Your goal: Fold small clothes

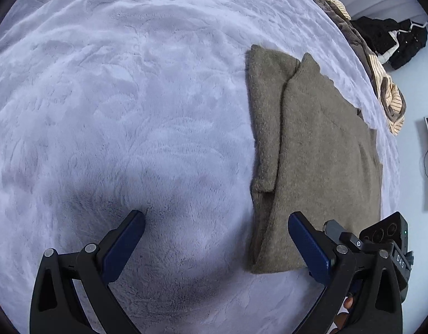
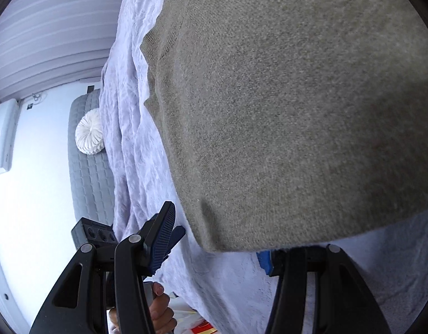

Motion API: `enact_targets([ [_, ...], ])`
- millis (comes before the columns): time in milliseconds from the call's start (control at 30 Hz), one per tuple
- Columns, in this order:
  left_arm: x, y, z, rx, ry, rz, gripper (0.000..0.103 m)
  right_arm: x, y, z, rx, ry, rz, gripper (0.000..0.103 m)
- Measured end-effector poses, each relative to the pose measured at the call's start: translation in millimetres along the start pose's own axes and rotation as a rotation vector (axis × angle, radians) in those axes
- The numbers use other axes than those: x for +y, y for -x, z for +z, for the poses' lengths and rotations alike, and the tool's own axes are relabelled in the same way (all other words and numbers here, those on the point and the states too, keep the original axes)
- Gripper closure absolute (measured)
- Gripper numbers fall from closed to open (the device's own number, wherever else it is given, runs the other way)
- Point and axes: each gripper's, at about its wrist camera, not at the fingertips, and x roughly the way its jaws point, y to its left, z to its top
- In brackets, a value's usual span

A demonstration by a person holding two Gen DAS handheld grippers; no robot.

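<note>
A folded olive-grey sweater (image 1: 320, 150) lies on the lilac fleece blanket (image 1: 116, 111), at the right of the left wrist view. My left gripper (image 1: 216, 222) hangs open above the blanket; its right finger (image 1: 308, 245) is over the sweater's near edge and nothing is between the pads. In the right wrist view the sweater (image 2: 283, 111) fills most of the picture. My right gripper (image 2: 216, 236) stands open at the sweater's near corner. Its left finger (image 2: 162, 233) is free beside the corner, and the right one is mostly hidden under the sweater's edge.
A heap of striped beige and brown clothes (image 1: 386, 83) lies at the bed's far right edge, with a black garment (image 1: 395, 39) beyond it. A round white cushion (image 2: 90, 132) rests on a grey quilted pad (image 2: 88, 172) left of the bed. A hand (image 2: 158, 306) shows below.
</note>
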Motion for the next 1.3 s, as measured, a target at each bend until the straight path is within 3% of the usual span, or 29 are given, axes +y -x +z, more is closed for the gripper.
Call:
enact_targets([
  [133, -5.0, -6.6, 9.6, 0.018, 0.004, -0.060, 0.000, -3.9, -0.6, 2.6, 0.015, -0.047, 0.026, 0.056],
  [200, -9.6, -11.3, 14.1, 0.025, 0.015, -0.109, 0.000, -5.3, -0.4, 3.6, 0.021, -0.055, 0.027, 0.072],
  [233, -10.8, -12.6, 17.7, 0.031, 0.029, -0.149, 0.000, -5.1, 0.3, 4.0, 0.024, -0.056, 0.030, 0.092],
  [267, -10.9, -13.5, 19.6, 0.036, 0.041, -0.185, 0.000, -3.2, 1.7, 4.6, 0.022, -0.050, 0.042, 0.094],
  [467, -30.0, -30.3, 38.6, 0.099, 0.070, -0.422, 0.000, 36.5, 20.0, 13.4, 0.000, 0.082, 0.123, 0.095],
  [600, -54.2, -50.0, 58.6, 0.139, 0.050, -0.481, 0.000, 61.6, 34.3, 19.8, -0.005, 0.184, 0.130, 0.095],
  [733, -78.7, -57.2, 72.1, 0.145, 0.041, -0.518, 0.000, 64.9, 33.0, 24.0, 0.014, 0.200, 0.113, 0.095],
  [800, -92.5, -54.0, 74.6, 0.130, -0.006, -0.498, 0.000, 67.2, 25.1, 21.5, 0.028, 0.207, 0.093, 0.095],
  [900, -113.4, -57.1, 75.1, 0.114, -0.097, -0.389, 0.000, 57.5, 17.3, 16.3, 0.066, 0.220, 0.033, 0.095],
  [1000, -117.9, -72.0, 73.2, 0.130, -0.110, -0.299, 0.000, 40.2, 6.8, 15.0, 0.139, 0.191, -0.041, 0.091],
  [1100, -115.9, -79.1, 70.4, 0.127, -0.110, -0.269, 0.000, 28.7, 4.9, 12.4, 0.204, 0.170, -0.129, 0.089],
  [1133, -117.2, -79.5, 70.1, 0.121, -0.113, -0.267, 0.000, 27.2, 8.9, 11.5, 0.215, 0.185, -0.158, 0.086],
  [1167, -119.4, -79.7, 70.2, 0.117, -0.119, -0.260, 0.000, 28.8, 15.4, 11.3, 0.218, 0.211, -0.189, 0.076],
  [1200, -122.1, -80.1, 69.9, 0.115, -0.125, -0.247, 0.004, 31.5, 21.1, 11.7, 0.221, 0.233, -0.204, 0.068],
  [1233, -125.7, -81.2, 69.9, 0.109, -0.138, -0.212, 0.012, 36.6, 29.6, 13.1, 0.224, 0.264, -0.215, 0.051],
  [1267, -126.2, -81.9, 69.7, 0.107, -0.153, -0.178, 0.019, 40.4, 37.7, 14.3, 0.223, 0.293, -0.220, 0.050],
  [1300, -129.4, -83.4, 70.0, 0.104, -0.172, -0.123, 0.038, 47.4, 48.2, 16.7, 0.213, 0.336, -0.225, 0.050],
])
